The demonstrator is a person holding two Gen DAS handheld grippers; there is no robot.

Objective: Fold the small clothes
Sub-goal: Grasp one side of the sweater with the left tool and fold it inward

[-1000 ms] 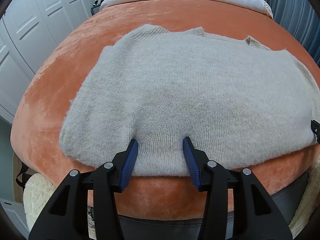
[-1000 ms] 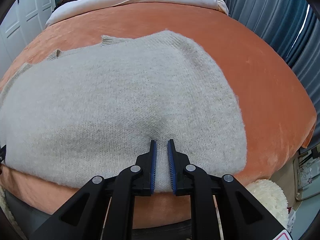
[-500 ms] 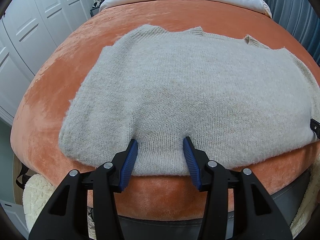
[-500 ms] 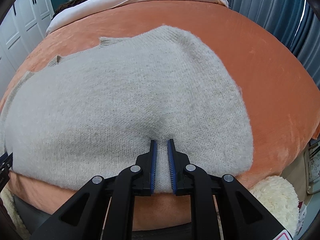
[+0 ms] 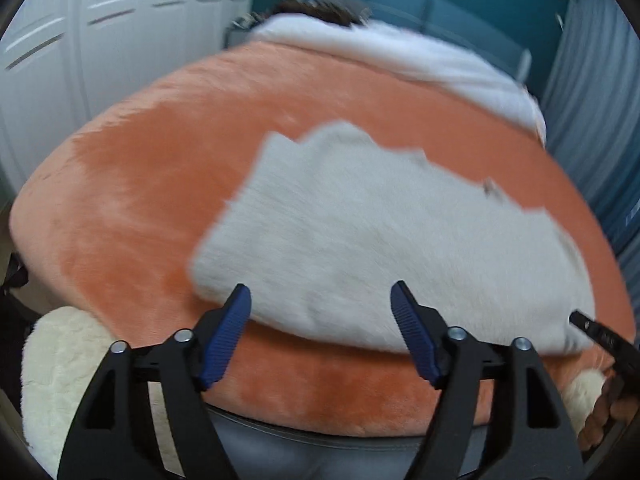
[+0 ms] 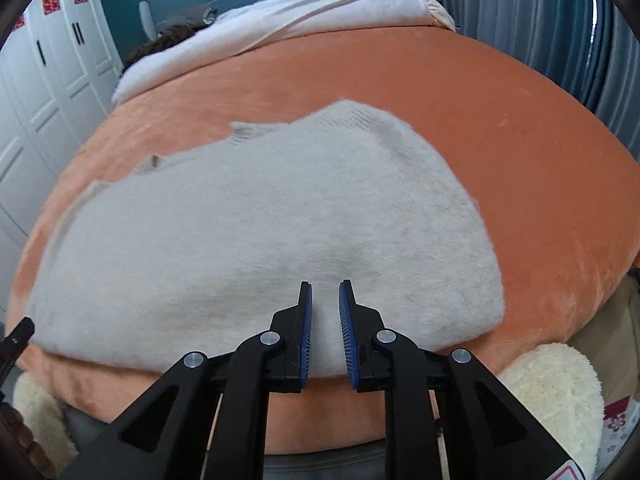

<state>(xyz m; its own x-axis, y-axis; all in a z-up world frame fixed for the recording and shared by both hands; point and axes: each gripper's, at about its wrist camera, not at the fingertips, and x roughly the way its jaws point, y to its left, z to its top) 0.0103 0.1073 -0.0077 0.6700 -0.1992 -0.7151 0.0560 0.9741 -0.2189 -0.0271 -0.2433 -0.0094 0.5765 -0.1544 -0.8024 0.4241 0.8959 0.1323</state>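
**Now both grippers are backing off the folded sweater**

Evidently the beige knit sweater [image 5: 380, 248] is lying folded flat on the orange plush bedspread [image 5: 132, 200], its near edge running along the side of the bed, probably so both hands can reach it. The left gripper [image 5: 320, 316] is hanging above that edge; its jaws have just been opening and are spread wide with nothing between them. The right gripper [image 6: 325, 332] is hovering over the near edge too, its jaws standing narrowly apart, pinching no cloth. Likely the next fold is being lined up.
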